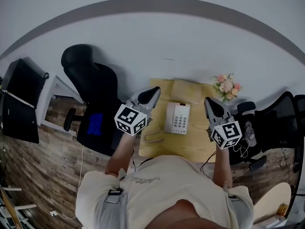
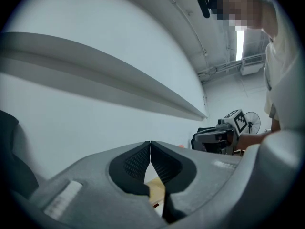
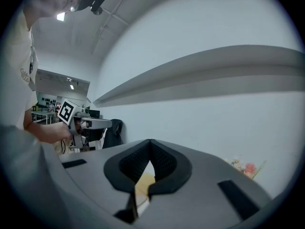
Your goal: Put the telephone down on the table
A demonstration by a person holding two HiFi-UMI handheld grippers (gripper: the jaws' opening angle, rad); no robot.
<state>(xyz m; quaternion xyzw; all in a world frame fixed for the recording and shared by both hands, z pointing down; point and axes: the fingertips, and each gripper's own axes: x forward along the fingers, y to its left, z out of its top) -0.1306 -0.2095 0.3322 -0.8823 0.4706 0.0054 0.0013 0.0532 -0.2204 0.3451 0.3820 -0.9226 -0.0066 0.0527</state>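
Lying flat on the light wooden counter (image 1: 190,147), the white push-button telephone (image 1: 177,118) is seen between 2 raised tools. The left tool (image 1: 155,90) and right tool (image 1: 208,101) are closed on nothing; placement is judged done.

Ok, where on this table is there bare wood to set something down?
The widest bare wood lies at the table's near edge, in front of the telephone, plus a strip to its right. The coiled cord takes the left; a tan box and flowers crowd the back.
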